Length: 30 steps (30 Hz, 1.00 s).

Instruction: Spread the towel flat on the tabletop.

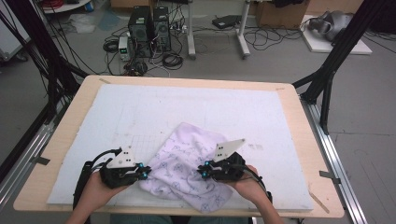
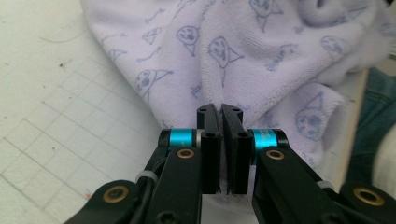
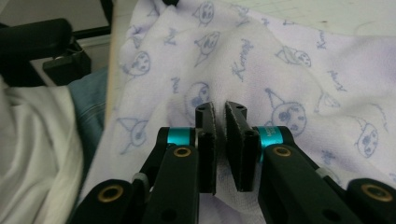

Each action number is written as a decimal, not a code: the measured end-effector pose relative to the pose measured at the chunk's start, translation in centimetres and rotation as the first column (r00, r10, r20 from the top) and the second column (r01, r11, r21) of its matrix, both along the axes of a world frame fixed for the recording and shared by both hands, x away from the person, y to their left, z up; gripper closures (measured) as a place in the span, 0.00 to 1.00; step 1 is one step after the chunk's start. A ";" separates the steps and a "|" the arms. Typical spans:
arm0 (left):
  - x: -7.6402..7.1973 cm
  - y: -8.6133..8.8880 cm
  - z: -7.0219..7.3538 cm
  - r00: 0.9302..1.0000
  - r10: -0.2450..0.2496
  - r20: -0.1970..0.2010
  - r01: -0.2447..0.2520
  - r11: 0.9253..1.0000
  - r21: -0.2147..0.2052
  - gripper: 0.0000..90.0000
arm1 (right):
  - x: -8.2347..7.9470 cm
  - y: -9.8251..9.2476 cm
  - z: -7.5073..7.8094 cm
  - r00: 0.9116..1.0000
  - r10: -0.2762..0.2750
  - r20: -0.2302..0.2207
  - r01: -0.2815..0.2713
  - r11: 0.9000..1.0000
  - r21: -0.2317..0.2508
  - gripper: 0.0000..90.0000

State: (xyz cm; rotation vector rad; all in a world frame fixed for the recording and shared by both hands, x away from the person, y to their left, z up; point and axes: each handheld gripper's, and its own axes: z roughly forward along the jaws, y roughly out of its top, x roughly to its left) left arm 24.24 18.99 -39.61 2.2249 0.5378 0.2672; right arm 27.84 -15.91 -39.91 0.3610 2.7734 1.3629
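Far left, grey floor and black frame struts (image 1: 37,51) beside the wooden table (image 1: 70,121); a white mat (image 1: 196,105) with a faint pencilled grid covers most of its top. Left gripper (image 1: 142,171) at the near left of the mat, held in the person's left hand (image 1: 95,191); jaws clenched on the left edge of the lilac cloth (image 1: 187,168), and in the left gripper view (image 2: 219,114) a thin fold of fabric is pinched between the pads. The cloth lies rumpled at the mat's near middle, its lower corner touching the front edge. Print: small cartoon faces with pointed hats and a cursive word, too blurred to read. Behind the table, two black computer towers (image 1: 149,30) on the floor amid tangled cables (image 1: 170,58), then white stand legs (image 1: 243,32). Right gripper (image 1: 204,169) clenched on the cloth's right side; right gripper view (image 3: 220,114) shows fabric bunched between the nearly closed pads. Far right, a white board (image 1: 334,39) on the floor.
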 end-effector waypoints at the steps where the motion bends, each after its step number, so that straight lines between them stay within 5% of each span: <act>1: -0.4 0.1 0.1 1.000 -0.011 0.003 0.011 1.000 0.002 0.96 | -0.4 -0.1 0.0 1.000 0.009 0.005 -0.009 1.000 -0.001 0.94; 5: -1.2 0.0 0.4 0.999 -0.033 0.001 0.033 0.999 -0.019 0.91 | -1.5 -0.8 0.2 1.000 0.022 -0.018 -0.022 1.000 0.007 0.91; 7: -0.7 0.1 0.8 0.999 -0.029 -0.022 0.027 0.998 -0.063 0.70 | -1.3 -1.4 0.6 0.999 0.001 -0.039 0.001 0.999 0.042 0.84; 9: -0.1 0.1 1.5 0.999 -0.035 -0.024 0.031 0.991 -0.127 0.60 | -0.6 -2.1 1.0 0.999 -0.024 -0.042 0.027 0.997 0.072 0.80; 14: 2.7 -0.1 2.0 1.000 0.015 0.015 -0.013 0.989 -0.146 0.57 | 1.8 -3.7 1.5 0.991 -0.132 -0.022 0.133 0.990 0.055 0.73; 20: 6.9 -1.1 0.1 0.996 0.081 0.035 -0.076 0.991 -0.113 0.69 | 5.1 -4.8 0.1 0.958 -0.286 -0.012 0.285 0.958 -0.034 0.65; 24: 9.4 -1.8 -2.0 0.993 0.110 -0.035 -0.113 0.989 -0.095 0.70 | 6.8 -4.9 -1.5 0.941 -0.338 -0.010 0.336 0.936 -0.106 0.63; 30: 11.4 -3.0 -4.3 0.981 0.175 -0.087 -0.180 0.982 -0.053 0.51 | 8.0 -6.3 -3.2 0.910 -0.414 -0.006 0.407 0.897 -0.174 0.60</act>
